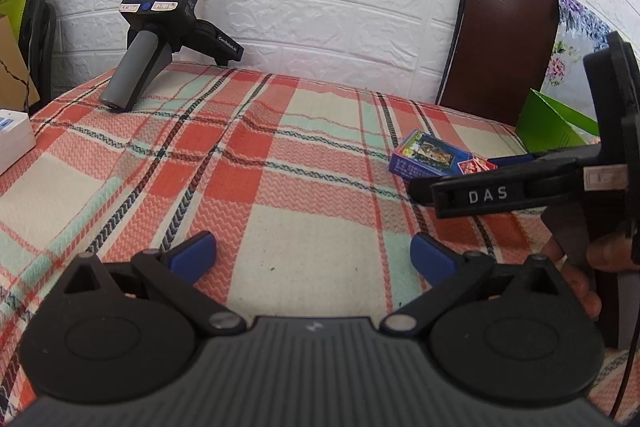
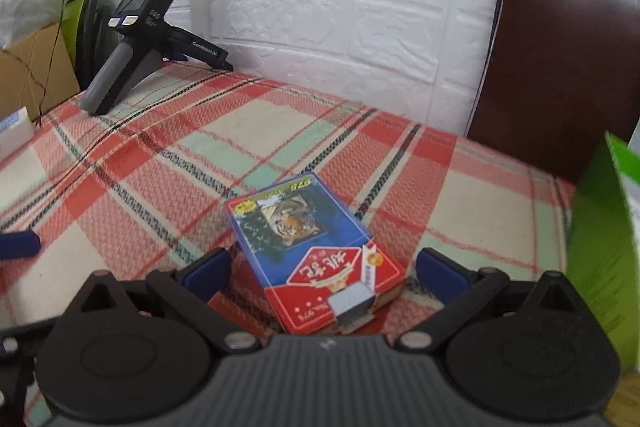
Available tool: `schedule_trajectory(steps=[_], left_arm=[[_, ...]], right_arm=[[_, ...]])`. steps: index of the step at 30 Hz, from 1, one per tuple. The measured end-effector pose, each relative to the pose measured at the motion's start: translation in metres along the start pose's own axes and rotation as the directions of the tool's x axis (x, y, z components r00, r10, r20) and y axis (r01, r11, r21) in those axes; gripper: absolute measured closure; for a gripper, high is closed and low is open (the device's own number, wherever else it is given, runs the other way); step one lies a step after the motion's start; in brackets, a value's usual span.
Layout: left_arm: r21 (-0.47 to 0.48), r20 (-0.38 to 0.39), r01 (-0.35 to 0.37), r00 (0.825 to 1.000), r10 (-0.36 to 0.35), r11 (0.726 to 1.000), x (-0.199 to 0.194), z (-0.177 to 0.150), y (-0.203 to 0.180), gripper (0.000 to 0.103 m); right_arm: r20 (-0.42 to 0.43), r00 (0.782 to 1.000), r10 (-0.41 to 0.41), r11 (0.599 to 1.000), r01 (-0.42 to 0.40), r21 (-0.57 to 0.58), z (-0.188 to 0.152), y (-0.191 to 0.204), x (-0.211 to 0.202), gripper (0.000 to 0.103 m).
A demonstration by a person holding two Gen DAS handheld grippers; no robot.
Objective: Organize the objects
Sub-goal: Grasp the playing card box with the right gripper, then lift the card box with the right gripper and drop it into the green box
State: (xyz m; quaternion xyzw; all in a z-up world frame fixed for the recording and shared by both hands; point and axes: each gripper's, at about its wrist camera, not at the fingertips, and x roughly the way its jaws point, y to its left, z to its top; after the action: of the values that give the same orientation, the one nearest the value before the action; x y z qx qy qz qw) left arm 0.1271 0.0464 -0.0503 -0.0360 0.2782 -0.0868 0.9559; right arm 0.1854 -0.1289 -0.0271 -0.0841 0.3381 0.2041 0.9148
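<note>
A blue and red card box (image 2: 310, 249) with a tiger picture lies flat on the plaid tablecloth (image 2: 248, 131). My right gripper (image 2: 322, 271) stands open around its near end, with the blue pads clear of its sides. In the left wrist view the same card box (image 1: 434, 157) lies at the right, partly behind the right gripper's black body, which a hand holds. My left gripper (image 1: 314, 257) hovers open over bare cloth (image 1: 240, 155), nothing between its fingers.
A spare black gripper device (image 1: 160, 27) rests at the back left against the white brick wall. A green box (image 2: 600, 247) stands at the right edge. A brown chair back (image 1: 504, 39) rises behind the table. A white box (image 1: 12, 141) lies at the left.
</note>
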Motion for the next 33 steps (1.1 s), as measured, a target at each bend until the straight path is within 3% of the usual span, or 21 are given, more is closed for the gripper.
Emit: schedule_trajectory(steps=[5,9,25,29,33], left_arm=[[0.009,-0.003,-0.008,1.000,0.008,1.000,0.000,0.000,-0.001,0.000],[0.025,-0.008,-0.023,1.000,0.023,0.999,0.001,-0.001,-0.005,0.000],[0.113,-0.029,-0.112,0.993,0.116,0.987,0.003,-0.004,-0.020,0.000],[0.119,-0.035,-0.128,0.990,0.133,0.985,0.002,-0.004,-0.023,0.000],[0.110,-0.053,-0.144,0.987,0.150,0.984,-0.005,-0.007,-0.023,0.000]], right_arm=[[0.035,0.999,-0.015,1.000,0.015,-0.003,-0.016,0.009,-0.022,0.033],[0.049,0.998,-0.031,0.999,0.030,0.017,-0.037,0.016,-0.049,0.041],[0.079,0.996,-0.033,0.999,0.032,0.020,-0.131,0.044,-0.163,0.040],[0.076,0.997,-0.035,0.999,0.032,0.038,-0.136,0.042,-0.169,0.028],[0.078,0.996,-0.035,0.998,0.030,0.055,-0.140,0.039,-0.172,0.025]])
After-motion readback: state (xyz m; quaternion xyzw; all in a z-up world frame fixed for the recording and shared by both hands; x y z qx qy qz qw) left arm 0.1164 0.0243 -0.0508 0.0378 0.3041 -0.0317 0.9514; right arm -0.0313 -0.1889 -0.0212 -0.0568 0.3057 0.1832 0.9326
